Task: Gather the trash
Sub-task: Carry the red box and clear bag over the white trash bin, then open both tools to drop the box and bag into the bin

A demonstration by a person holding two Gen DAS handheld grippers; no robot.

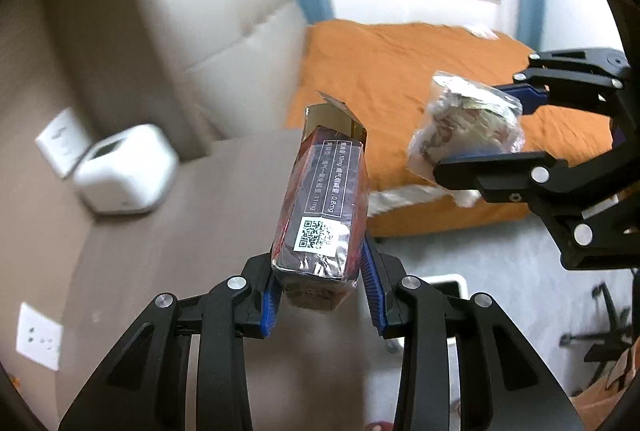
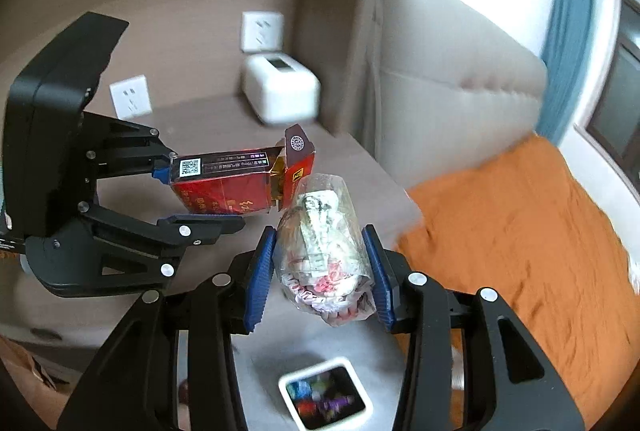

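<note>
My left gripper (image 1: 320, 287) is shut on a red cigarette pack (image 1: 320, 207) with its lid flap open and a QR code on its side. The same pack (image 2: 228, 187) shows at the left of the right wrist view, clamped by the left gripper (image 2: 192, 195). My right gripper (image 2: 320, 271) is shut on a crumpled clear plastic wrapper (image 2: 324, 251) stuffed with paper scraps. That wrapper (image 1: 468, 127) and the right gripper (image 1: 488, 127) appear at the right of the left wrist view. Both are carried in the air above the nightstand and floor. A white trash bin (image 2: 326, 393) with colourful scraps stands on the floor below.
A brown nightstand (image 1: 192, 223) carries a white box-shaped device (image 1: 128, 171). White wall sockets (image 2: 130, 97) sit behind it. A beige headboard (image 2: 452, 99) and a bed with an orange cover (image 1: 420, 71) lie to the right. A chair base (image 1: 600, 335) stands on the grey floor.
</note>
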